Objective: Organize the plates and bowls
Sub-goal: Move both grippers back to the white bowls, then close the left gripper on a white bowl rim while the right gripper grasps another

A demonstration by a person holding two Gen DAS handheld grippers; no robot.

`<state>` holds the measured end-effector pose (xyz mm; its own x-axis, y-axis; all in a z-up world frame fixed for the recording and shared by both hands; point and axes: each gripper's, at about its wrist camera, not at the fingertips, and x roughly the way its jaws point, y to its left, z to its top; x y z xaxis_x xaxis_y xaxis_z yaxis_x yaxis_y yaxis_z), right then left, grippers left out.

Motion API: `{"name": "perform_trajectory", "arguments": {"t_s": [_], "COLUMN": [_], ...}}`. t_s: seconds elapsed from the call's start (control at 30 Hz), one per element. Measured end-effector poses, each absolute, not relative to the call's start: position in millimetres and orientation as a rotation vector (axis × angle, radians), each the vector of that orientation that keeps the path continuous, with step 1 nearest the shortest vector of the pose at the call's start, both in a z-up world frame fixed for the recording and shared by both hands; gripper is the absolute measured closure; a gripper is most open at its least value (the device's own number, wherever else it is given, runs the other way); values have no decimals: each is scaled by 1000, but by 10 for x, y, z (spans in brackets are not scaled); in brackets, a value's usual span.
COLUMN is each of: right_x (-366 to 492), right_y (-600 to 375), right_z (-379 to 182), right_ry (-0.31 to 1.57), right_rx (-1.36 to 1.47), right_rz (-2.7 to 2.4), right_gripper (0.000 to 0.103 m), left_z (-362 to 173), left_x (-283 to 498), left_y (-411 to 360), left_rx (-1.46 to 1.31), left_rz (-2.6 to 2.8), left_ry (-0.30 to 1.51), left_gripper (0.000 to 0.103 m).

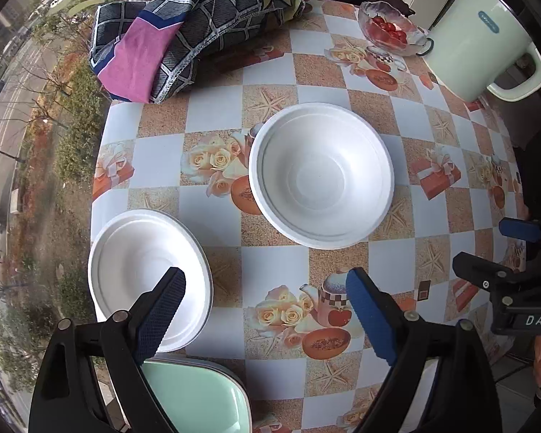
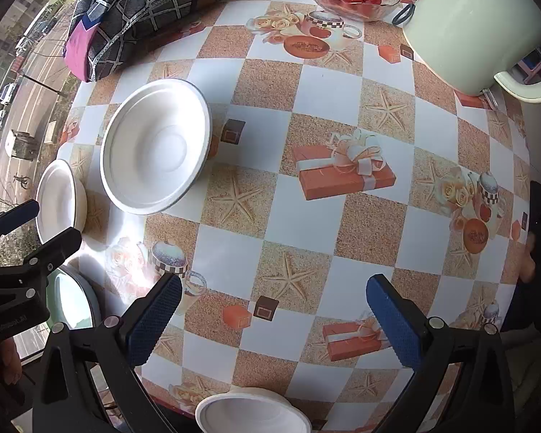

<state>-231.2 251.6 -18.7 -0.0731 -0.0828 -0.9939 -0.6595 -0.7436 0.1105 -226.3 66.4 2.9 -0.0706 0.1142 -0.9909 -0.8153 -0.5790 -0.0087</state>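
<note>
Large bowl (image 1: 321, 176) upright, mouth up; both grippers empty, spread.

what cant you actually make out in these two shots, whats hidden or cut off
- White bowl at the near table edge, right wrist view: cut off by the bottom of the frame.
- Mint-green dish, left wrist view: partly hidden behind the left tool, so its full shape is unclear.
- Small white bowl, left wrist view: its near rim is covered by a fingertip.
- Label on the pale green kettle: too small to read.

left gripper (image 1: 267, 310): fingers spread, empty | right gripper (image 2: 274, 310): fingers spread, empty
</note>
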Motion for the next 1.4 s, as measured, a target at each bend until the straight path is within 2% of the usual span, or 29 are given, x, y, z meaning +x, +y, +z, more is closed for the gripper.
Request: {"name": "perform_trajectory", "arguments": {"t_s": [0.33,0.6,0.73,0.83,0.87,0.9,0.93,0.97,1.0,1.13,1.4], "right_x": [-2613,-2874,-2977,-3049,-3067,-3088,-3104,-3111,-3107,-3146,-2834], "right_y": [2682,2852,2897,2894,2883,2864,2847,2832,2821,2737,2608], "right_z": [-339,-522,-639,-732,-747,-760,-782,-809,-825,-831,-821], "right_ry": [875,926,941,955,948,945,943,964,998,1000,922], "right_rx": [-1708,-1657,-1658,-1678,-1682,-1689,-1702,-1711,-1710,-1745,-1861], "right_rz": [1833,1831,1827,1829,1832,1842,1845,1852,1862,1899,1888], "right_gripper": [0,0,0,2,7,27,45,49,60,85,87], "left_z": [-50,-392,-571,-687,-715,-745,-769,-786,-793,-797,-828], "left_x": [-2493,-2646,-2703,-2738,-2738,-2736,-2732,-2725,-2705,-2590,-2081], "left_y": [1045,1327,1397,1430,1442,1458,1467,1477,1498,1552,1447], "left_rx": [-1428,-1445,-1462,-1500,-1509,-1516,-1527,-1539,-1545,-1538,-1525], "left_rz": [1782,1771,1754,1730,1720,1710,1696,1680,1668,1635,1545], "left_ry": [859,957,1013,1028,1033,1039,1033,1017,1004,1011,1032], "left_gripper": [11,11,15,32,41,51,54,62,68,71,71]}}
